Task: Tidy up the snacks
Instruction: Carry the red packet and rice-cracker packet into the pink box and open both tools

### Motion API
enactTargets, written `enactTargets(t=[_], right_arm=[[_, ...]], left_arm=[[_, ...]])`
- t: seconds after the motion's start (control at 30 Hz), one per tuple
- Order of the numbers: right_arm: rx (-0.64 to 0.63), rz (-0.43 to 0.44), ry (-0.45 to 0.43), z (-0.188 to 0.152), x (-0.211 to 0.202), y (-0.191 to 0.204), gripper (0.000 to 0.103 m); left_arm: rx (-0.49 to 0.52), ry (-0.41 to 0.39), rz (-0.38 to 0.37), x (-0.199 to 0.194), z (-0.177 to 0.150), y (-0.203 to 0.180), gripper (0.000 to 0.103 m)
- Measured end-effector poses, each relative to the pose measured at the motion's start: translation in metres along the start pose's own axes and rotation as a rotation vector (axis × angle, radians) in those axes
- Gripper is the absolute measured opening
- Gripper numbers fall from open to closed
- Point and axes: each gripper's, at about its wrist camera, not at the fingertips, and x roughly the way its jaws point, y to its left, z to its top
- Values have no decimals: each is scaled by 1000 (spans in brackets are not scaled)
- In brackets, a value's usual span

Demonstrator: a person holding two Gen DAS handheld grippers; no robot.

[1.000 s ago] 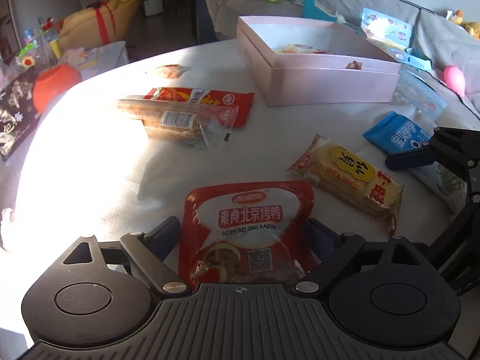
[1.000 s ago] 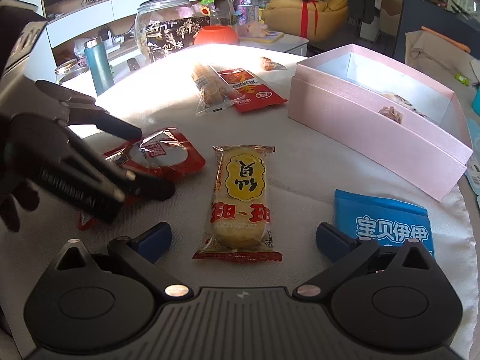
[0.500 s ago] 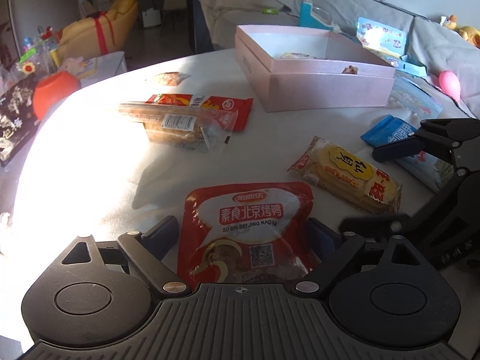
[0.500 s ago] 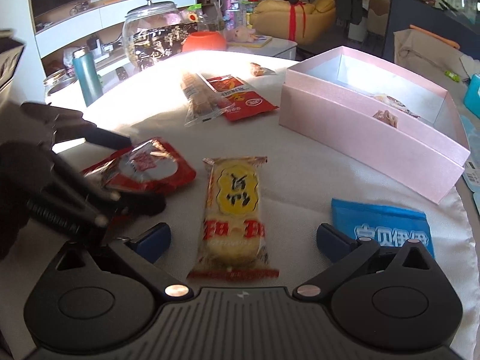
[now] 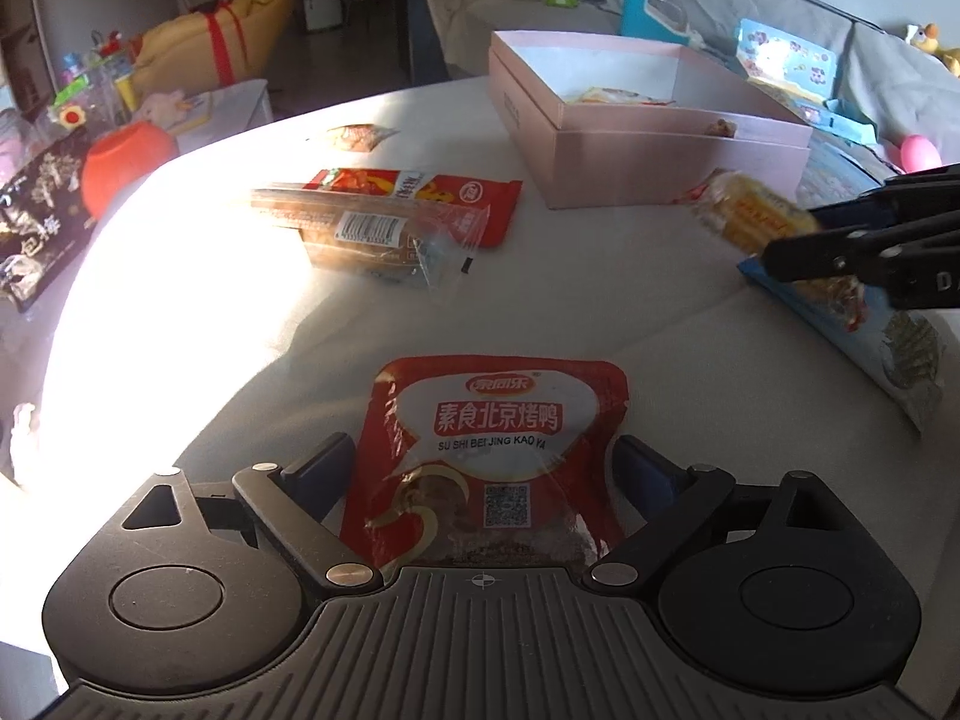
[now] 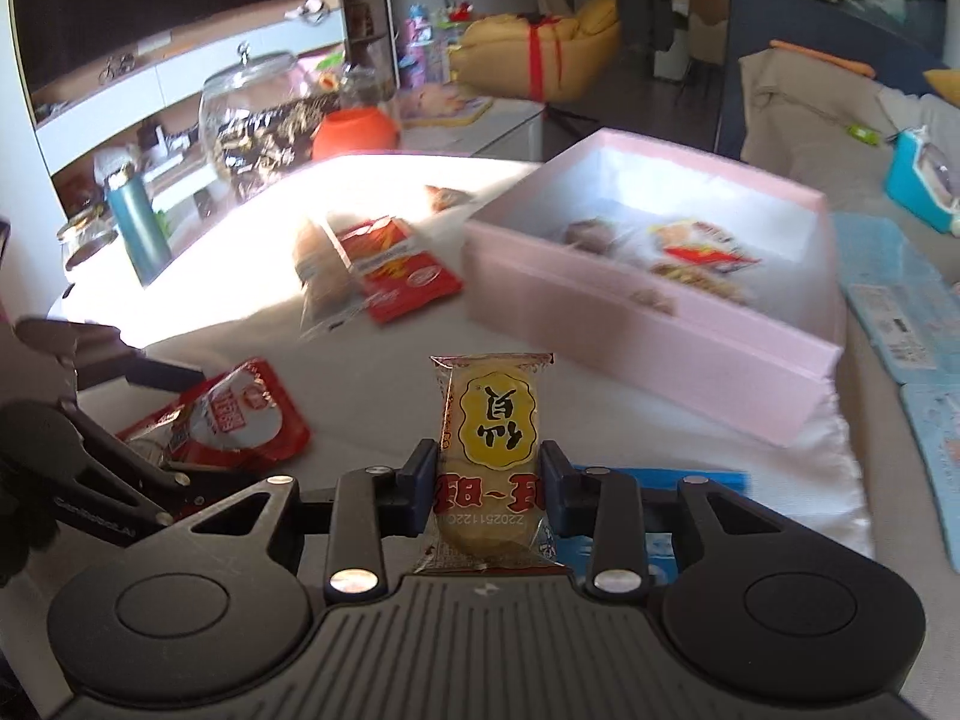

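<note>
table: a white-clothed table (image 5: 600, 312) spreads ahead of both grippers, half in hard sunlight.
pink box: an open pink box (image 6: 660, 324) sits ahead and to the right of the right gripper, several snacks inside.
red pouch: a red roast-duck snack pouch (image 5: 492, 450) lies flat between the spread fingers of the left gripper (image 5: 480, 468), pads not pressing it.
blue packet: a blue packet (image 6: 660, 477) lies just beneath the right gripper's right finger.
rice cracker: a yellow rice cracker pack (image 6: 492, 456) is pinched at its lower half by the right gripper (image 6: 489, 486), whose jaws have just closed, and is lifted off the cloth.
far snacks: a clear-wrapped biscuit pack (image 5: 360, 234) overlaps a red sachet (image 5: 480, 204) well ahead of the left gripper.
</note>
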Motion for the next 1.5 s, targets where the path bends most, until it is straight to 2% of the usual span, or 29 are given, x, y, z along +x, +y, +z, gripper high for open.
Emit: enactTargets(t=[0.17,0.47,0.7,1.13,1.3,1.5], right_arm=[[15,-40,-3,2,-6,-13,35],[48,-70,41,-6,-1,-25,35],[39,-87,32,-11,-13,-29,35],[70,-114,46,-14,-15,-42,35],[66,-114,-19,0,-33,-42,35],[56,-161,-178,55,-68,-56,35]], left_arm=[[0,-8,4,1,1,-1,96],[52,-57,-20,-13,2,-13,77],[37,-85,-79,-17,9,-20,63],[37,-170,-107,-26,26,-33,61],[101,-257,-111,-38,55,-49,61],[194,-350,-98,-40,111,-65,62]])
